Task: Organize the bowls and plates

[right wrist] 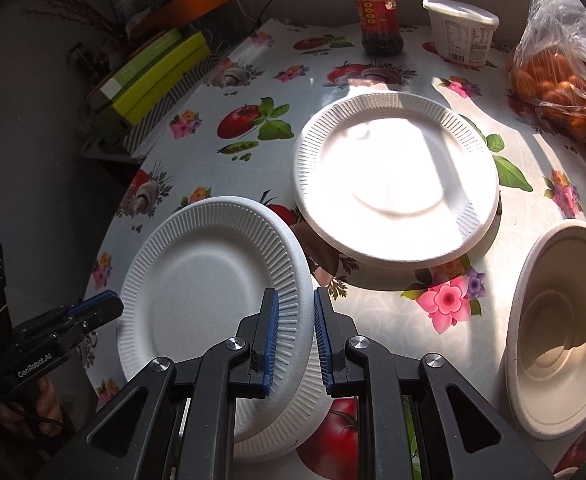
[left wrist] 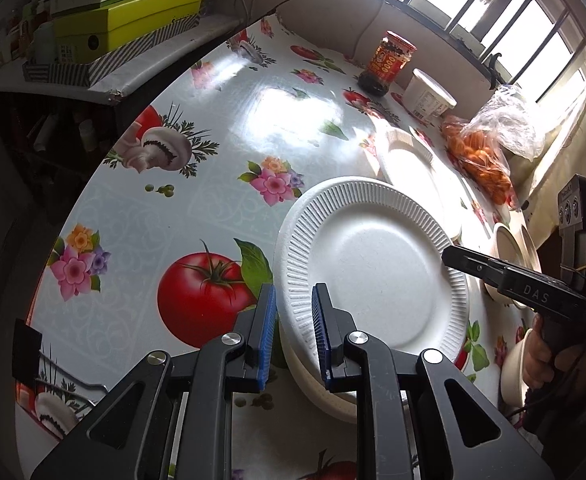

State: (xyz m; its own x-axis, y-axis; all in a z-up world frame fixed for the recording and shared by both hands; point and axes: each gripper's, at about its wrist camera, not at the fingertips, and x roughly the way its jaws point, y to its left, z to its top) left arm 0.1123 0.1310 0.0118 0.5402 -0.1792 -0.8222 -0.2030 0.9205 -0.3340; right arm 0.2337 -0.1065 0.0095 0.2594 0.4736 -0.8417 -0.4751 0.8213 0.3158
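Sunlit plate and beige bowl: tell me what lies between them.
Only bare tablecloth, printed with a pink flower and purple blossom, separates the sunlit plate from the beige bowl. No dish or object sits there. The right wrist view shows it.

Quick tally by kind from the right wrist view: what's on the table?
Plates: 2
Bowls: 1
Jars: 1
Tubs: 1
Bags of fruit: 1
Total: 6, not counting whatever sits under the plates.
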